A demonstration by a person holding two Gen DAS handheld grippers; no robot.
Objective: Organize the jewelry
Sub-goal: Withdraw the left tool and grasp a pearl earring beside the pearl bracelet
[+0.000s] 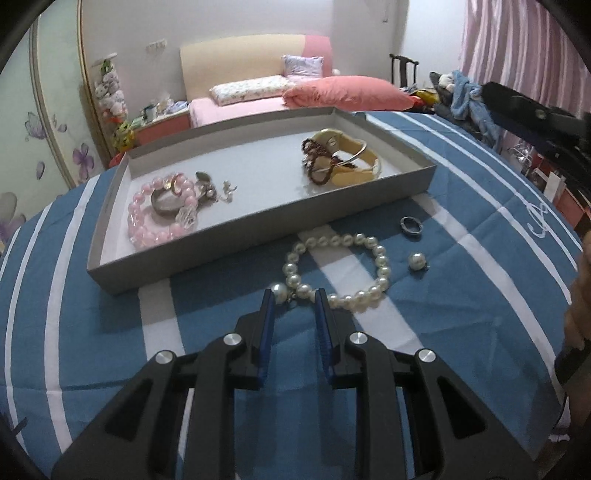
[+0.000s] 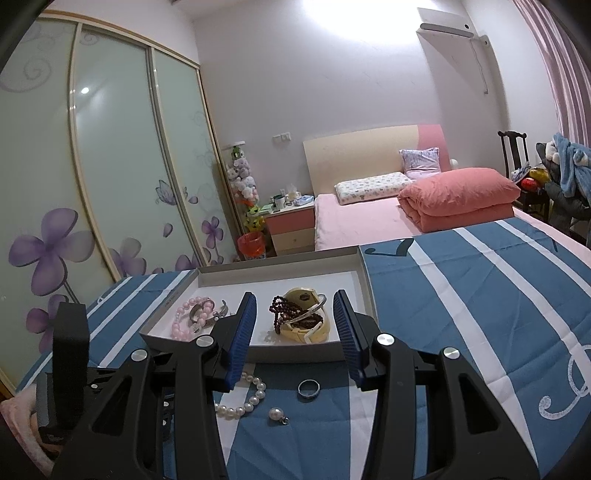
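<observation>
Left gripper (image 1: pixel 294 297) hangs parted over pearl bracelet (image 1: pixel 369 266) beside tray (image 1: pixel 258 218)

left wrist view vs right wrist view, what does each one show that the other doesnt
Only the left wrist view shows the left gripper, jaws slightly apart at the near end of the pearl bracelet, whose whole loop shows here.

Only the right wrist view shows the right gripper with its jaws apart and nothing between them, the wardrobe doors and the air conditioner.

Both show the grey tray holding the pink bead bracelet and the yellow watch, plus the ring and the loose pearl on the striped cloth.
</observation>
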